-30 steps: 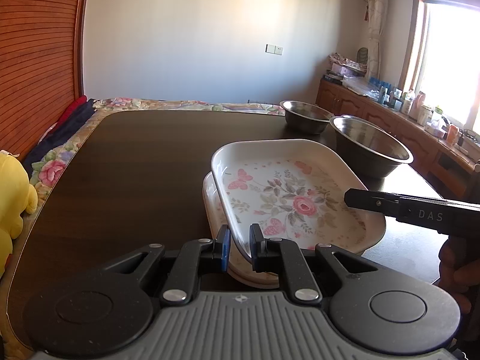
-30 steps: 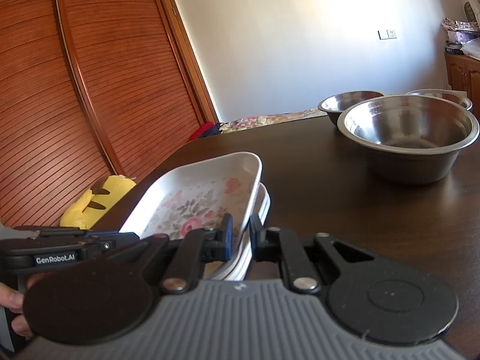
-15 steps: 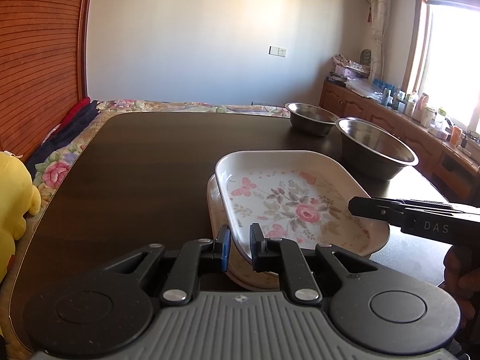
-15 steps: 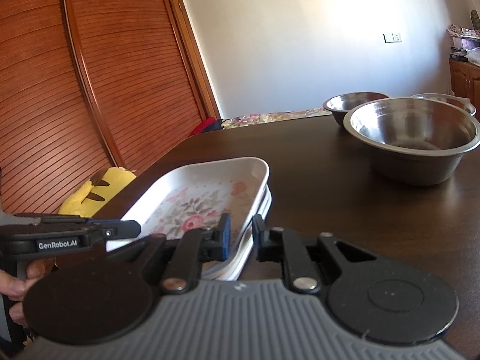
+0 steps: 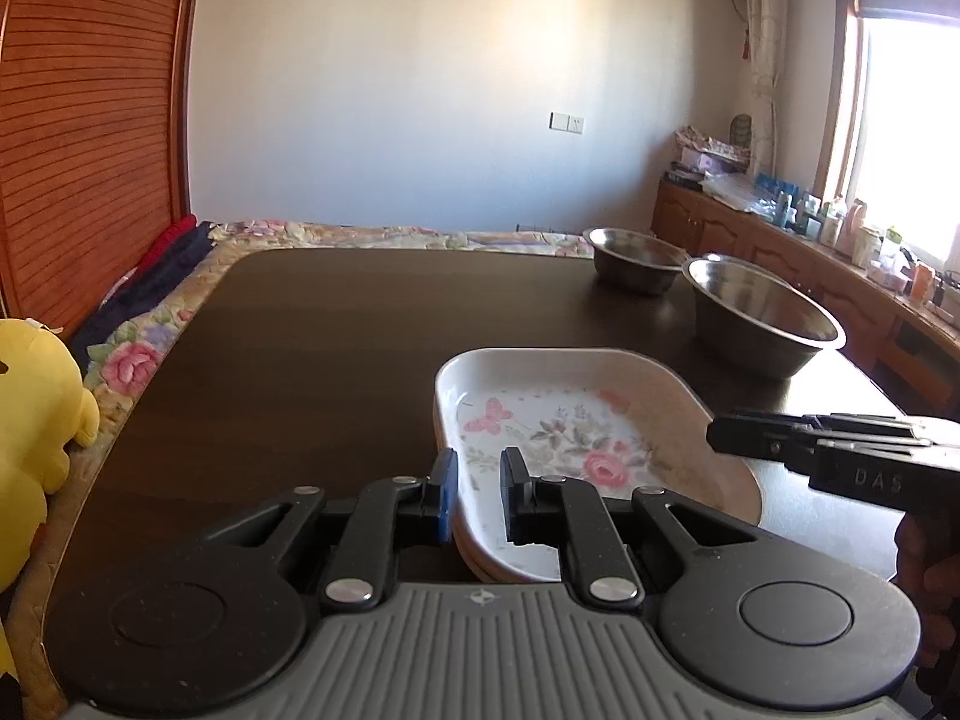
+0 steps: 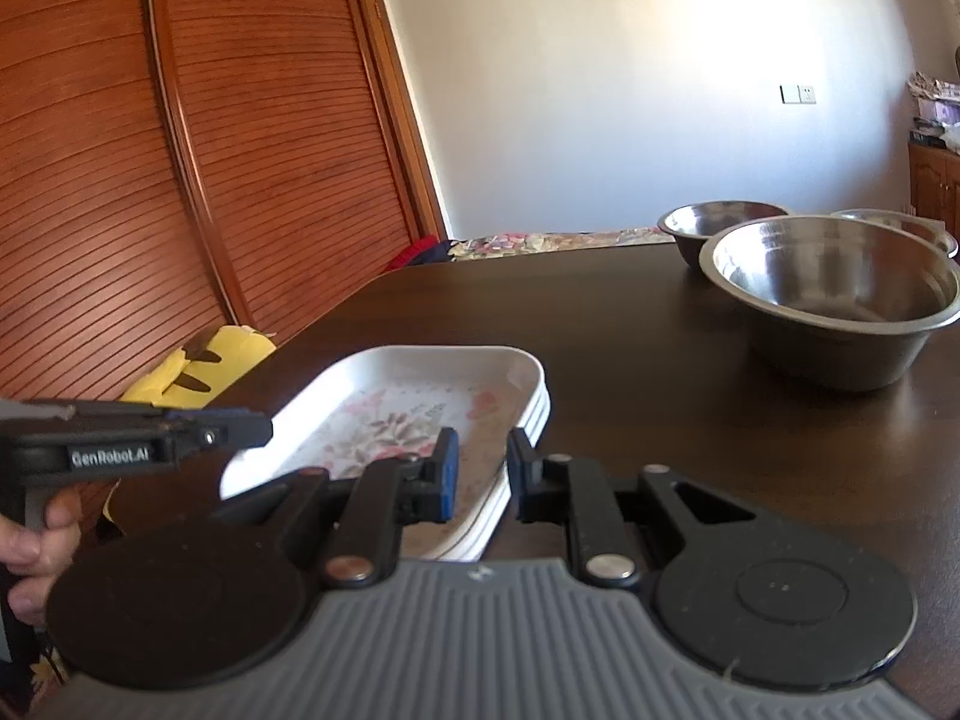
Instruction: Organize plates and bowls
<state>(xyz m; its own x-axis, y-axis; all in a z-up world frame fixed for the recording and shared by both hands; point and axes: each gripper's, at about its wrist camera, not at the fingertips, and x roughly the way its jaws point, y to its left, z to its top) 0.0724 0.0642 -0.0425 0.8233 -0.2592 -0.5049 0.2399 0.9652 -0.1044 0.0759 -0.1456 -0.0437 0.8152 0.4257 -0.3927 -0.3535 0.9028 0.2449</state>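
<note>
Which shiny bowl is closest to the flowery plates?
The big steel bowl in front. It sits right behind the plates; the smaller bowls are farther back on the table.

Left wrist view: stack of trays [image 5: 576,420] on the table [image 5: 312,348], near edge, right of centre. Top tray nested in those below.

Left gripper [image 5: 478,480] at the stack's near rim; rim passes between the two fingers [image 5: 445,483].

Right gripper [image 5: 780,441] enters from the right, tip just beside the stack's right rim.

Large bowl [image 5: 762,315] on the table behind the stack, to the right. Smaller bowl [image 5: 636,258] farther back, near the far edge. Third bowl [image 6: 900,225] behind the large one, right wrist view only.

Plush toy [image 5: 30,420] off the table's left edge, near. Cabinet [image 5: 780,252] along the right wall, clutter on top.
</note>
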